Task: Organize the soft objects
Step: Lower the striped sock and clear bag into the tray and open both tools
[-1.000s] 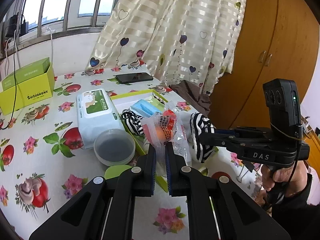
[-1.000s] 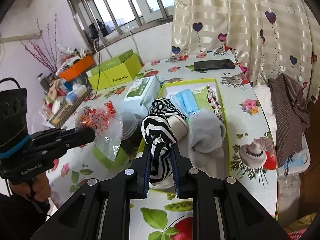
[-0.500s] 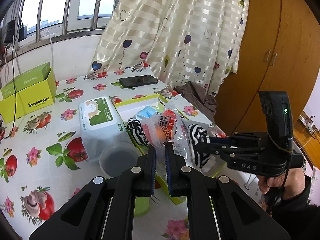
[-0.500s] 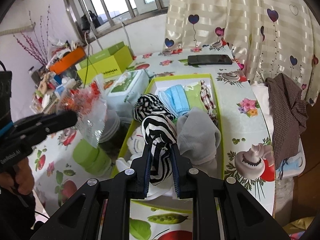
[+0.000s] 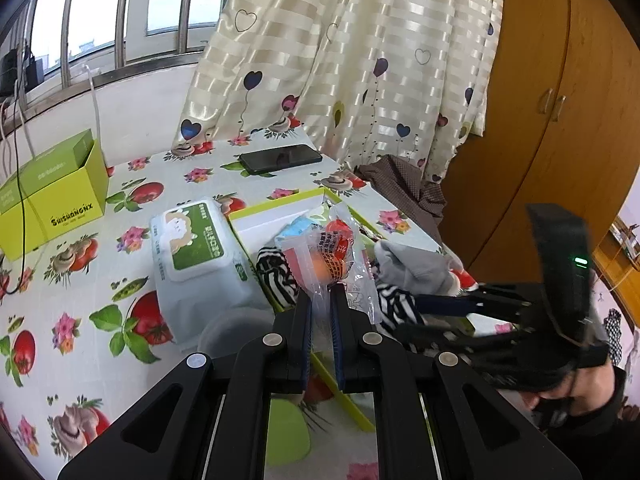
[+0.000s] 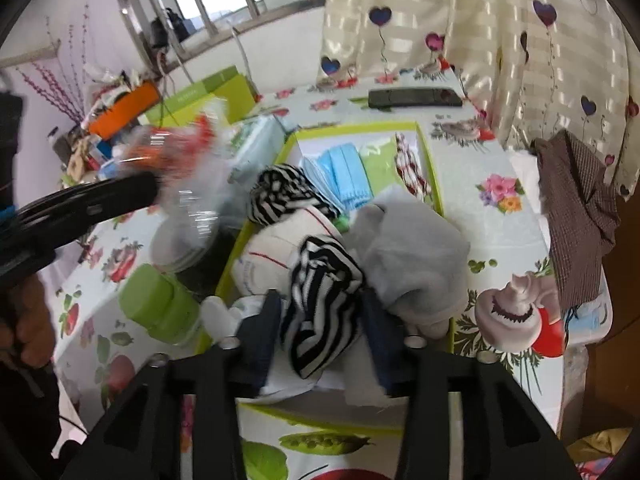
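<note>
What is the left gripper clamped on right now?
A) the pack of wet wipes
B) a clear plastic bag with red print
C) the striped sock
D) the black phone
B: in the left wrist view the left gripper is shut on the clear plastic bag, which stands up between its fingers, while the striped sock sits between the right gripper's spread fingers.

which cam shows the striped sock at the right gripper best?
Right wrist: the striped sock sits large and central between the open right gripper fingers, over the green tray. Left wrist shows only a sliver of it behind the plastic bag.
</note>
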Demonstrator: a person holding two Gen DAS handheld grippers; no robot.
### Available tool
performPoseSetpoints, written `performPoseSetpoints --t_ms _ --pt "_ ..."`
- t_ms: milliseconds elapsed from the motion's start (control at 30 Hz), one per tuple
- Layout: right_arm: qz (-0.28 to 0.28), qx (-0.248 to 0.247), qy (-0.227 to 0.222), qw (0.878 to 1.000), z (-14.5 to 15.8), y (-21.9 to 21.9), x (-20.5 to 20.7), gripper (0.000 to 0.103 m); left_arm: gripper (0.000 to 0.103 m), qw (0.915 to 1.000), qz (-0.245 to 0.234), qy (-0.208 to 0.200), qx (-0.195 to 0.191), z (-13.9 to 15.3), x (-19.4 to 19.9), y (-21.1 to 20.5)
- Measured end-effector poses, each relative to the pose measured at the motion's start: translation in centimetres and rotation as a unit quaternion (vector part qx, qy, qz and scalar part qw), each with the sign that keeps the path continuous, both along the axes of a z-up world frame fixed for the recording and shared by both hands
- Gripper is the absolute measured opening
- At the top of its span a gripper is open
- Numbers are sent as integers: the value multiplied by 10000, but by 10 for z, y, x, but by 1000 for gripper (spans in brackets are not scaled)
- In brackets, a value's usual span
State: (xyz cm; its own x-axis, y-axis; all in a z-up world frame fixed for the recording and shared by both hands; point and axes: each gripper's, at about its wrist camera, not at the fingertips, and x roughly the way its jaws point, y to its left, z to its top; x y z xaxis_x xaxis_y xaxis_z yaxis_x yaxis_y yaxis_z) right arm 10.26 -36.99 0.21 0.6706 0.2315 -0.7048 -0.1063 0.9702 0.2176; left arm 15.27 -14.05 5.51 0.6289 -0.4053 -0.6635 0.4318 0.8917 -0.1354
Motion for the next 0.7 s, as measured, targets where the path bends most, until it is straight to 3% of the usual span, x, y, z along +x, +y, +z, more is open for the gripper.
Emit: performPoseSetpoints --t_ms 300,633,700 --pt "-99 -68 -373 9992 19 -3 -20 51 9 9996 -90 272 46 -10 34 -21" --pt "-182 38 -362 9992 14 -14 -24 51 9 9964 -200 825 -41 -37 71 -42" --pt "-197 50 -368 9991 14 -16 -24 51 14 9955 -180 933 33 -45 77 -44"
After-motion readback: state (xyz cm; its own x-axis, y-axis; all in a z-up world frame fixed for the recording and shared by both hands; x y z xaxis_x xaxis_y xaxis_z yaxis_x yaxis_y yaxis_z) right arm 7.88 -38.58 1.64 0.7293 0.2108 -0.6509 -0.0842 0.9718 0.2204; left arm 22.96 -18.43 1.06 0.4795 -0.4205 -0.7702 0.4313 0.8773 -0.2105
